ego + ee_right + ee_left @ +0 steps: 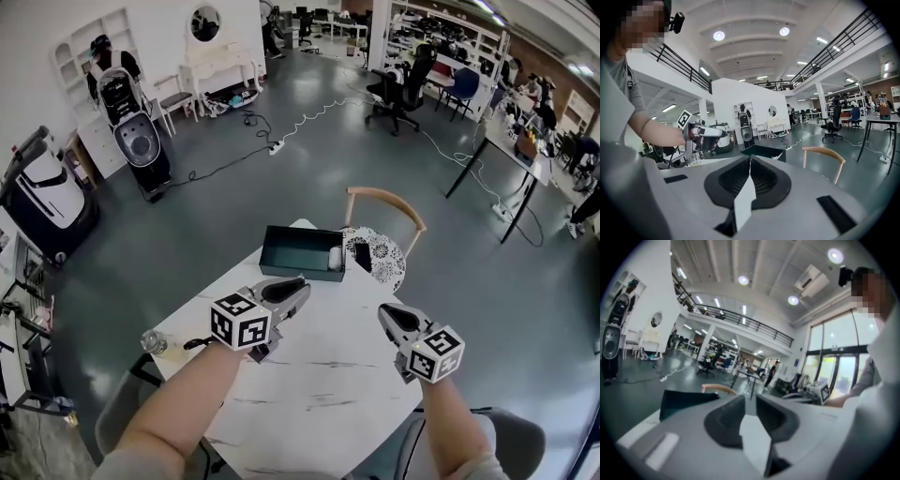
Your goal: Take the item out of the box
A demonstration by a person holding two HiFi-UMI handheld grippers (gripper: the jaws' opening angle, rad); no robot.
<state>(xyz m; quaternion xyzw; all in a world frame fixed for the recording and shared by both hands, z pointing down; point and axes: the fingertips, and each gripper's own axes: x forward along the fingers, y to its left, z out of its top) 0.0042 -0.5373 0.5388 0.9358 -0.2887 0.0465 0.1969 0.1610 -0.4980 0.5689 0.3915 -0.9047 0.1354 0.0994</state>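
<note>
Item [335,258] and box [298,253] both lie past our claws, and neither is touched. Our left claw [749,399] has its jaws a narrow slit apart with nothing between them; only the far room shows through the gap. Our right claw [749,161] has its jaws pressed together along one line, empty. Both hang above the white counter [319,375], the left one ahead of the right.

Just beyond the left claw's tips sits the dark green, open-topped box, near the counter's far edge. The item is a small white piece at the end of the box nearer our right claw; we cannot make out its shape. From the left claw's own camera only the dark outer wall of the box shows, its inside hidden.

Beside the box, straight ahead of the right claw, lies a patterned plate [386,264] with a dark thing [362,255] on it that we cannot identify. A wooden chair [384,197] stands beyond, its seat hidden by the counter.
</note>
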